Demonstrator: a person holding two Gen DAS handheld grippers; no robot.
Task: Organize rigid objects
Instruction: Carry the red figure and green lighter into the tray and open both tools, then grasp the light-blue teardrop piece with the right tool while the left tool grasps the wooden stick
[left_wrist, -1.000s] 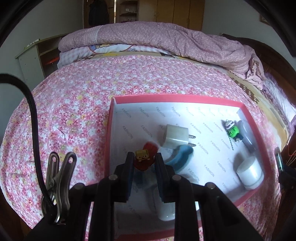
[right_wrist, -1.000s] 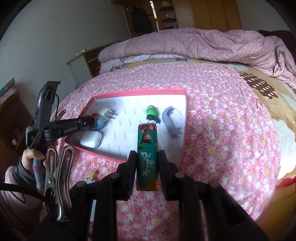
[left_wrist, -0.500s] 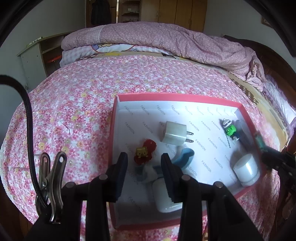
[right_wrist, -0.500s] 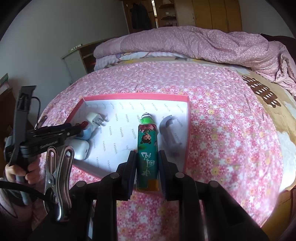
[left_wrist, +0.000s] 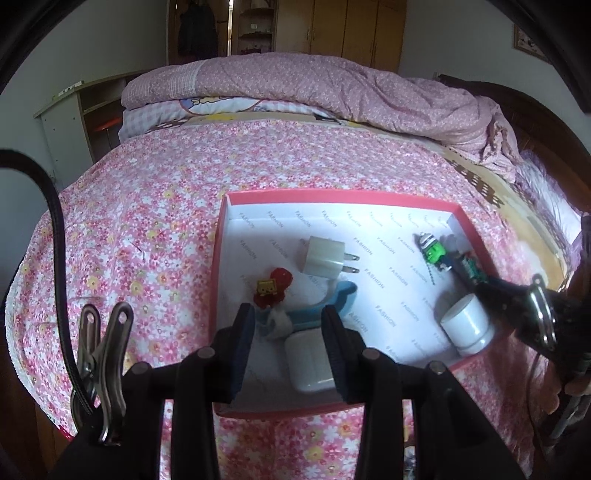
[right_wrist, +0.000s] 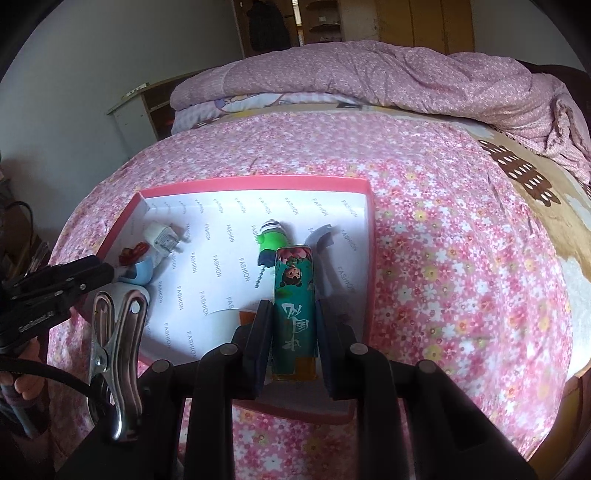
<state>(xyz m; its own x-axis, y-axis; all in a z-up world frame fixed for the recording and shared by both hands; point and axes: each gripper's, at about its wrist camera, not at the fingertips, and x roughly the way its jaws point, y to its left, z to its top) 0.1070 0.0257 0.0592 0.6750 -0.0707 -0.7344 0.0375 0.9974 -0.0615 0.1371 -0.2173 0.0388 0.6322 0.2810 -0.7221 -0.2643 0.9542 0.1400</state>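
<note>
A red-rimmed box (left_wrist: 332, 195) with white lining lies on the flowered bedspread. Inside it are a red toy with a yellow figure (left_wrist: 271, 290), a white charger plug (left_wrist: 325, 258), a blue curved piece (left_wrist: 332, 302), a white earbud case (left_wrist: 312, 363), a white jar (left_wrist: 467, 325) and a green toy (left_wrist: 434, 253). My left gripper (left_wrist: 288, 314) stands open just short of the red toy, with nothing held. My right gripper (right_wrist: 291, 306) is shut on a green printed lighter (right_wrist: 293, 295), held over the box's near right part, beside the green toy (right_wrist: 273, 240) and a grey clip (right_wrist: 323, 240).
A rolled pink quilt (left_wrist: 332, 88) lies across the far end of the bed. A shelf unit (left_wrist: 74, 118) stands at the far left. In the right wrist view the left gripper (right_wrist: 66, 280) reaches into the box's left side, with a hand below it.
My left gripper has opened, let go of the red toy and drawn back from it. My right gripper has carried the lighter over the box's near right part.
</note>
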